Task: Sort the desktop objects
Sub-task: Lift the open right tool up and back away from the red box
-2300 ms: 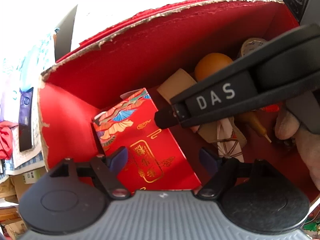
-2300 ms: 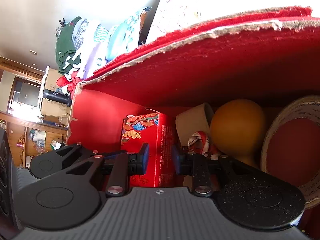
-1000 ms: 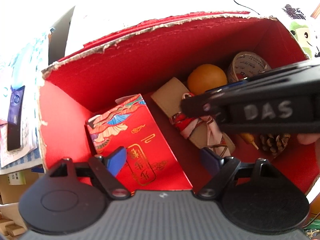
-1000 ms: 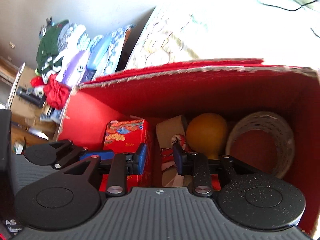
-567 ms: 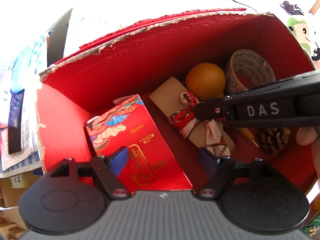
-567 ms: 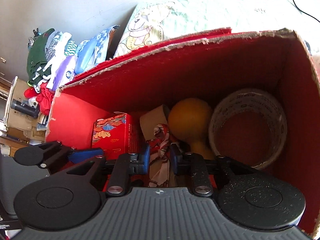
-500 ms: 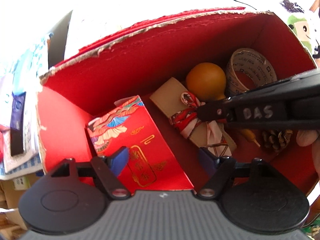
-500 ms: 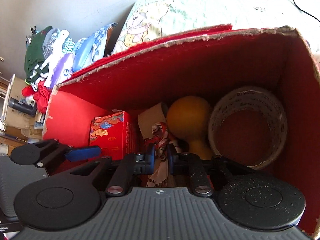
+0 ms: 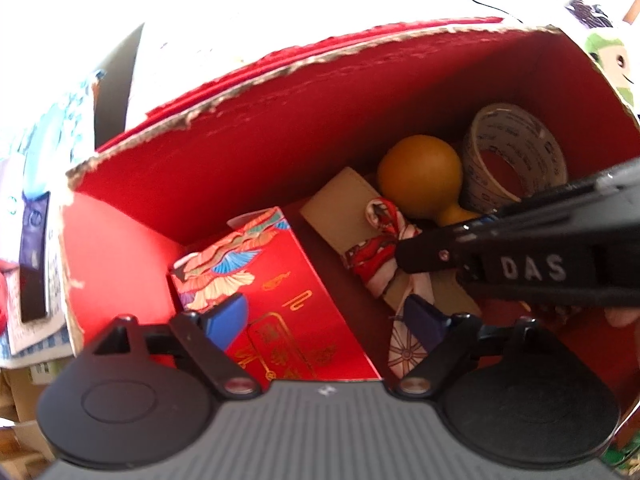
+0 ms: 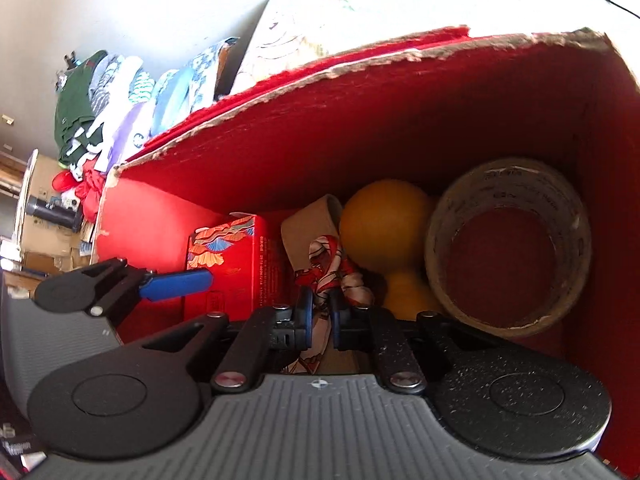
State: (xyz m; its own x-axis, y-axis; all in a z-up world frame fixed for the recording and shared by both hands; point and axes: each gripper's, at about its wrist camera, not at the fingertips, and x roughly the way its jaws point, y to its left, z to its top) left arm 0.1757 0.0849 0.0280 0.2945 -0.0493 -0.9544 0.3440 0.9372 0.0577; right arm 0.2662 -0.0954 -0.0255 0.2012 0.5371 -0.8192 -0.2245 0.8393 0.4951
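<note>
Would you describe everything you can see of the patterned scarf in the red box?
The patterned scarf is thin, soft-looking fabric in red, white and dark print, knotted around a tan flat case. It lies on the red box floor between the red carton and orange gourd. The right gripper is shut on its bunched part.

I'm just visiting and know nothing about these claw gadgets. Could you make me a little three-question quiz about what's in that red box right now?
1. True or false: the right claw is shut on the patterned scarf.
2. Which sits between the gourd and the box wall? A tape roll, B pine cone, C phone.
3. Fill in: the left claw, open, hovers over the red ____ box.

Key: 1 true; 2 A; 3 gift.
</note>
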